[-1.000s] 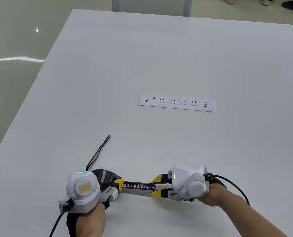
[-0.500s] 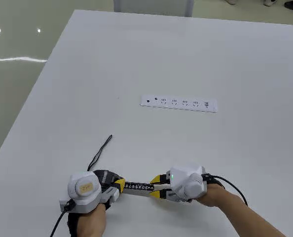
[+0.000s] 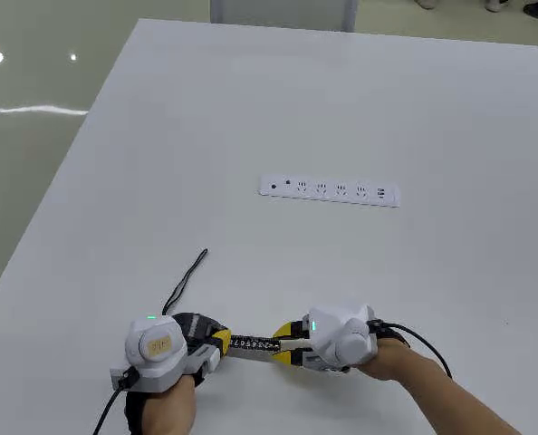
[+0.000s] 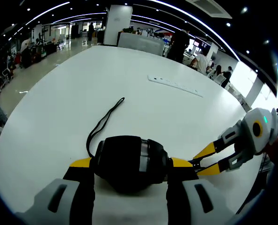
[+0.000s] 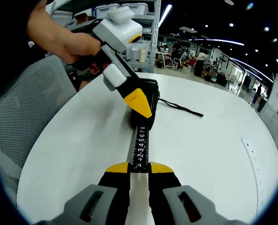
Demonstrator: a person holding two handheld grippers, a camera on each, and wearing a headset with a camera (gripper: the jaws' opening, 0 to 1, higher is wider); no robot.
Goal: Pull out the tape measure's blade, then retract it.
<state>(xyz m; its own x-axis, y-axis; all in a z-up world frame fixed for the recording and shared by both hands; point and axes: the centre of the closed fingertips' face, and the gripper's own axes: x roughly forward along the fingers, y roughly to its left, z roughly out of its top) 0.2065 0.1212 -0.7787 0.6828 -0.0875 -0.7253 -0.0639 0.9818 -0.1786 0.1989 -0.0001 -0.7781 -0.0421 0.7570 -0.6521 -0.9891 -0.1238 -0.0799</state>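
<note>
The left claw (image 4: 130, 168) is closed round the black round-bodied tape measure case (image 4: 129, 154), near the front edge of the white desk (image 3: 341, 100). The right claw (image 5: 140, 168) pinches the tip of the dark numbered blade (image 5: 140, 140), drawn out a short way (numerals facing up). If that pinch loosens, the sprung blade would likely whip back. A sideways tug could kink it or twist the case free.

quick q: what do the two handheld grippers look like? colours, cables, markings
Left gripper and right gripper match: white-grey bodies, black fingers with yellow tips, a green light on top, a black cable at the rear. The left one has a tan label.
</note>
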